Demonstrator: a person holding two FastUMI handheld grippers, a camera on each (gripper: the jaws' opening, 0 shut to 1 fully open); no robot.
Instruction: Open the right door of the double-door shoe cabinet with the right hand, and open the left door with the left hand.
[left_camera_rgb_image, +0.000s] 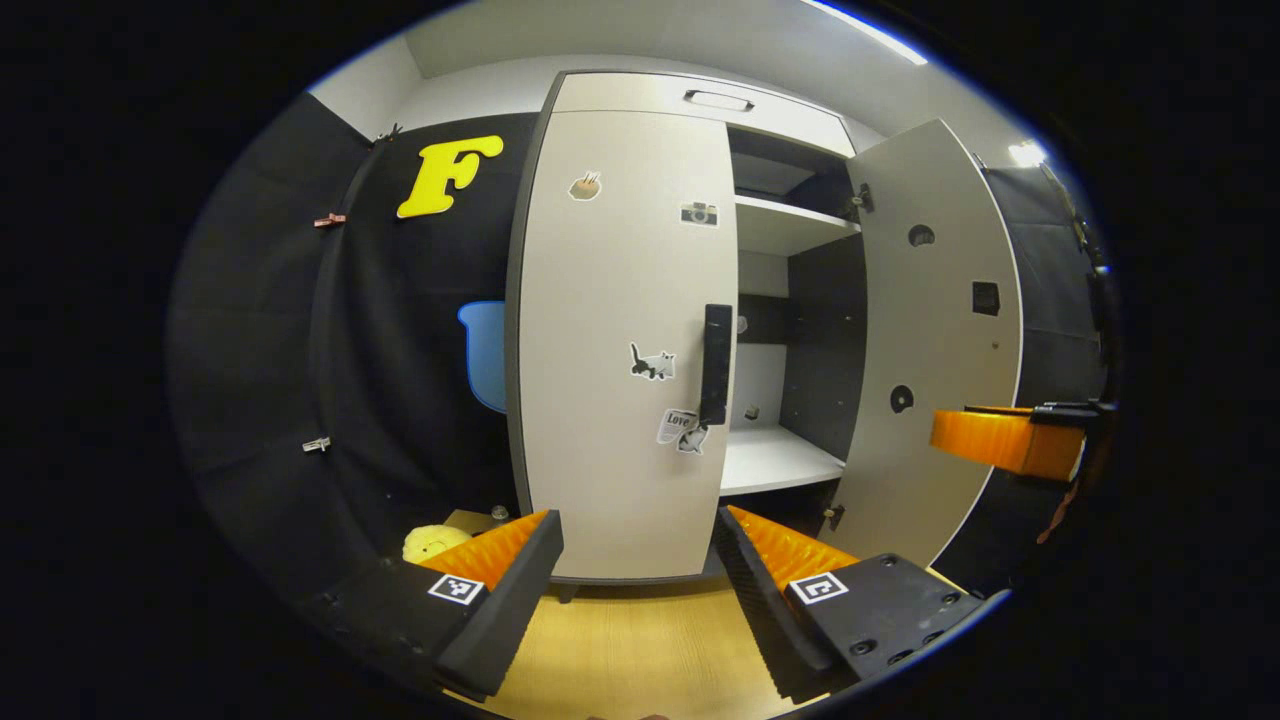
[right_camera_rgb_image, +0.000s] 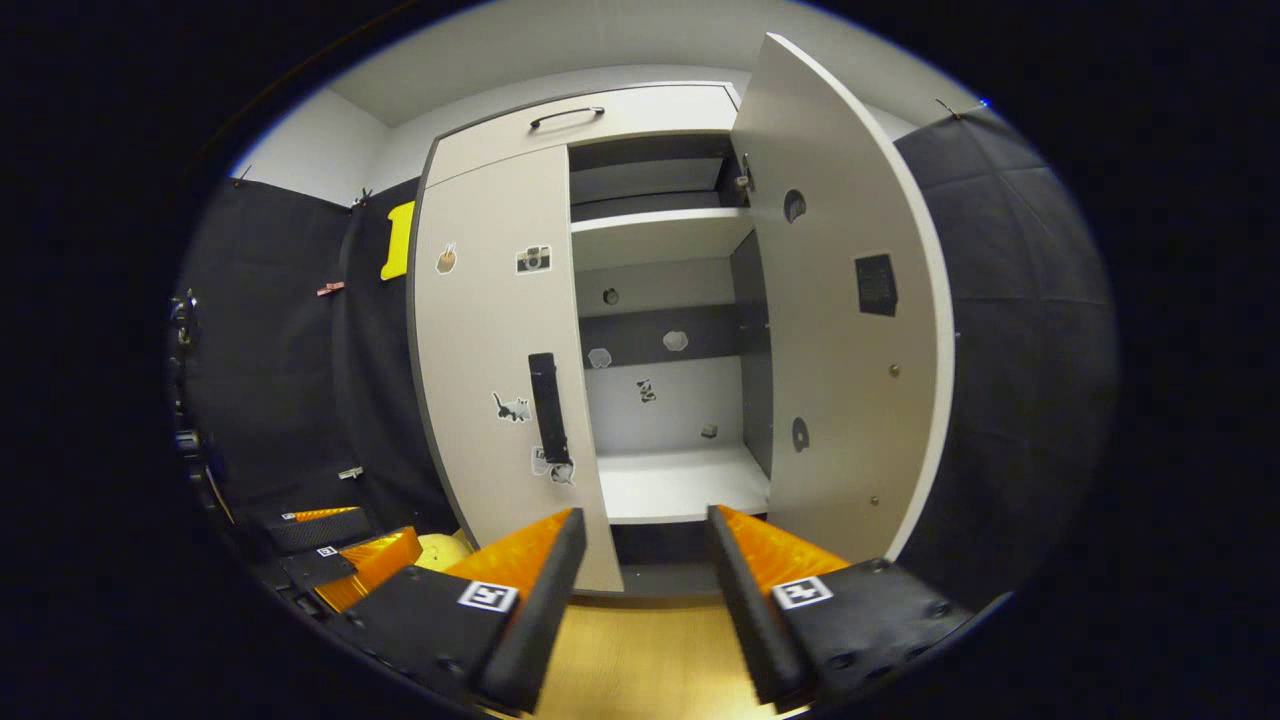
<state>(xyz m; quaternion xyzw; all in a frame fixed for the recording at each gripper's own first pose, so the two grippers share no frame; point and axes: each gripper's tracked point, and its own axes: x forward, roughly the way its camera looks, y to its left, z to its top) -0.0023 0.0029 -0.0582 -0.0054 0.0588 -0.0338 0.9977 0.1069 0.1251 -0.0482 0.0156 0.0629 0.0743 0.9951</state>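
The pale shoe cabinet (left_camera_rgb_image: 700, 100) faces me. Its left door (left_camera_rgb_image: 620, 350) is closed, with stickers and a dark upright handle (left_camera_rgb_image: 715, 365). Its right door (left_camera_rgb_image: 935, 340) is swung wide open, showing white shelves (left_camera_rgb_image: 775, 460). My left gripper (left_camera_rgb_image: 640, 585) is open, a short way in front of the left door and below its handle, touching nothing. The right gripper's finger (left_camera_rgb_image: 1005, 440) pokes in at the right. In the right gripper view the left door (right_camera_rgb_image: 490, 370), its handle (right_camera_rgb_image: 548, 405) and the open right door (right_camera_rgb_image: 845, 330) show. My right gripper (right_camera_rgb_image: 645, 590) is open and empty before the opening.
A wooden floor (left_camera_rgb_image: 640, 650) lies under the cabinet. A yellow soft toy (left_camera_rgb_image: 432, 542) sits on the floor left of the cabinet. Black cloth walls (left_camera_rgb_image: 300, 350) close in both sides. The left gripper (right_camera_rgb_image: 340, 555) shows low at the left of the right gripper view.
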